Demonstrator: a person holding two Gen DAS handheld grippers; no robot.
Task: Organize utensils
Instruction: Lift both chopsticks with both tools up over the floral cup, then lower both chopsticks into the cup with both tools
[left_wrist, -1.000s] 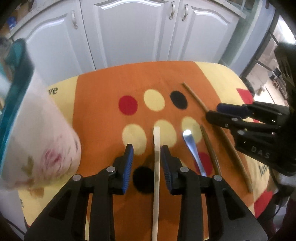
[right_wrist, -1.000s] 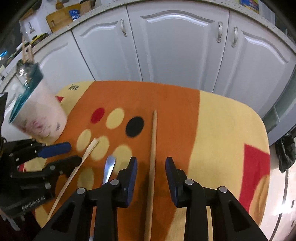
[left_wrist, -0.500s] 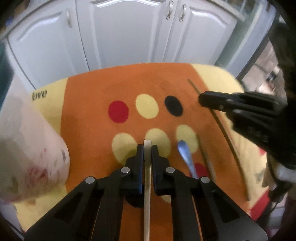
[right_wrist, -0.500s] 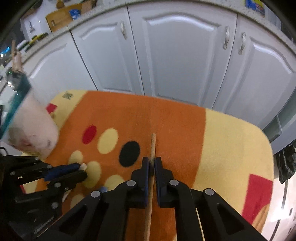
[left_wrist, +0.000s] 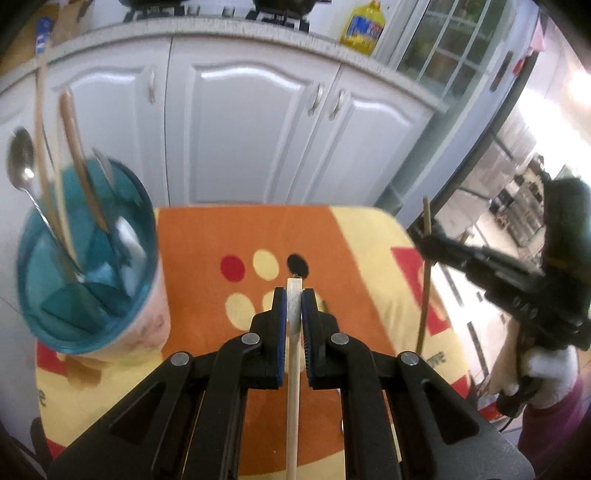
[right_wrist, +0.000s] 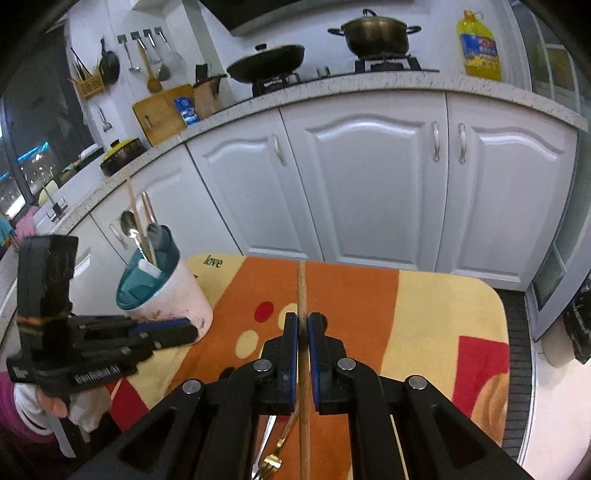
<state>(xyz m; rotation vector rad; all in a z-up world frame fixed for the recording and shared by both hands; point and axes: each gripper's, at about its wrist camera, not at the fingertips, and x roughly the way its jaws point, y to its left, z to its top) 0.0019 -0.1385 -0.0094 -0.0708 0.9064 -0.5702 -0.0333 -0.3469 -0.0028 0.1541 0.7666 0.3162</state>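
My left gripper (left_wrist: 294, 306) is shut on a pale flat stick (left_wrist: 293, 387), held above the orange and yellow patterned cloth (left_wrist: 258, 229). My right gripper (right_wrist: 302, 332) is shut on a brown wooden chopstick (right_wrist: 302, 288), also raised off the cloth. A white utensil cup with a teal liner (left_wrist: 85, 277) stands at the left, holding a metal spoon (left_wrist: 20, 162) and wooden sticks. In the right wrist view the cup (right_wrist: 166, 291) sits behind the left gripper (right_wrist: 162, 332). In the left wrist view the right gripper (left_wrist: 428, 242) holds its chopstick (left_wrist: 424, 273) upright at the right.
A gold fork (right_wrist: 275, 456) and a metal spoon handle (right_wrist: 266, 435) lie on the cloth under the right gripper. White cabinet doors (right_wrist: 369, 184) stand behind the table. A gloved hand (left_wrist: 546, 373) holds the right gripper.
Both grippers closed on their sticks, then lifted them off the cloth. The views tilted up, bringing the cup's rim and the cabinets into sight.
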